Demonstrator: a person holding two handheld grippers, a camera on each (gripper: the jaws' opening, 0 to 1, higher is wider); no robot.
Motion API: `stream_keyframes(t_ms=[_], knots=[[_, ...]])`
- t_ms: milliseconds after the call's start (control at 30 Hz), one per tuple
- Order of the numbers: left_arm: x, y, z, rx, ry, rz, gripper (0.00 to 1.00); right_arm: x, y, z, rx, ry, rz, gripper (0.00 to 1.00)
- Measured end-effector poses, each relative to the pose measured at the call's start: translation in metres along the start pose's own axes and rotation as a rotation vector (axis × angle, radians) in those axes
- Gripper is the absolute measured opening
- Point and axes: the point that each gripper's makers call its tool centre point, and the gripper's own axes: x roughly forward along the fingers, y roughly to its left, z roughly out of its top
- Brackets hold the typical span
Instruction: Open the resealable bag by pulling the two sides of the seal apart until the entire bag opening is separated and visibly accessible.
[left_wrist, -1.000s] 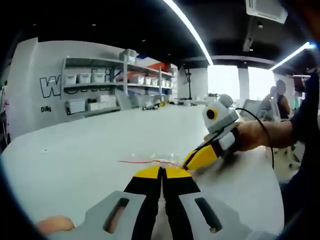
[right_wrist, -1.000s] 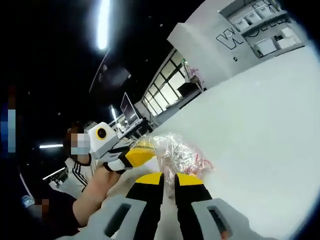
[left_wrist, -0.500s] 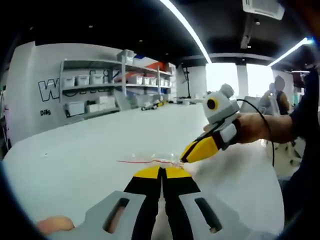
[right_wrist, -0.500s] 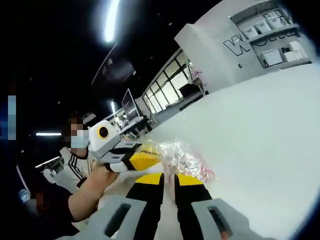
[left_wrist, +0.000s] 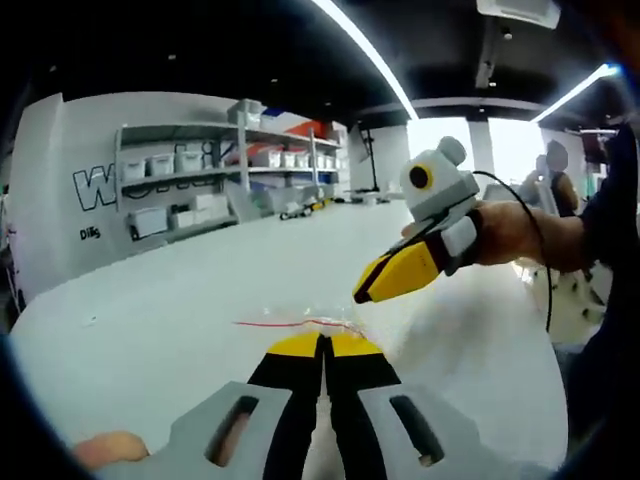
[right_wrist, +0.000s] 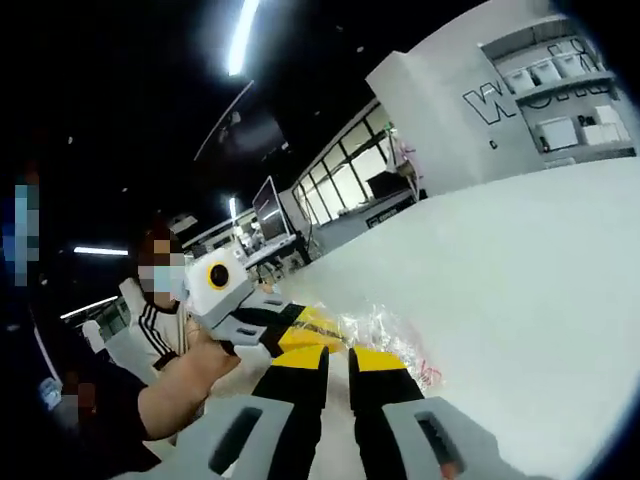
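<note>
A clear, crinkled resealable bag with a red seal line lies on the white table, just past my left gripper. That gripper's yellow-tipped jaws are shut on the bag's near edge. In the right gripper view the bag sits beyond my right gripper, with the left gripper pinching its left side. The right gripper's jaws stand a narrow gap apart with nothing between them. From the left gripper view, the right gripper hangs above the table, up and right of the bag and apart from it.
Grey shelves with white bins line the far wall. A person's hand holds the right gripper, trailing a black cable. Another person is at the far right. A seated person's arm holds the left gripper. Monitors stand behind.
The right gripper has lifted up and away from the bag's seal, where it sat beside the left gripper's tips. The bag stays with the left gripper.
</note>
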Motion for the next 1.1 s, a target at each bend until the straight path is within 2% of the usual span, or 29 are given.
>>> stream_keyframes(t_ms=[300, 567, 1100], knots=[[0.001, -0.003, 0.002, 0.036, 0.017, 0.006, 0.01, 0.0, 0.008, 0.007, -0.023, 0.0, 0.005, 0.05], [0.002, -0.007, 0.004, 0.095, 0.041, 0.019, 0.01, 0.002, 0.012, 0.01, -0.075, 0.029, -0.009, 0.1], [0.005, -0.018, 0.01, 0.221, 0.089, 0.041, 0.01, 0.005, 0.023, 0.019, -0.115, 0.058, -0.008, 0.11]])
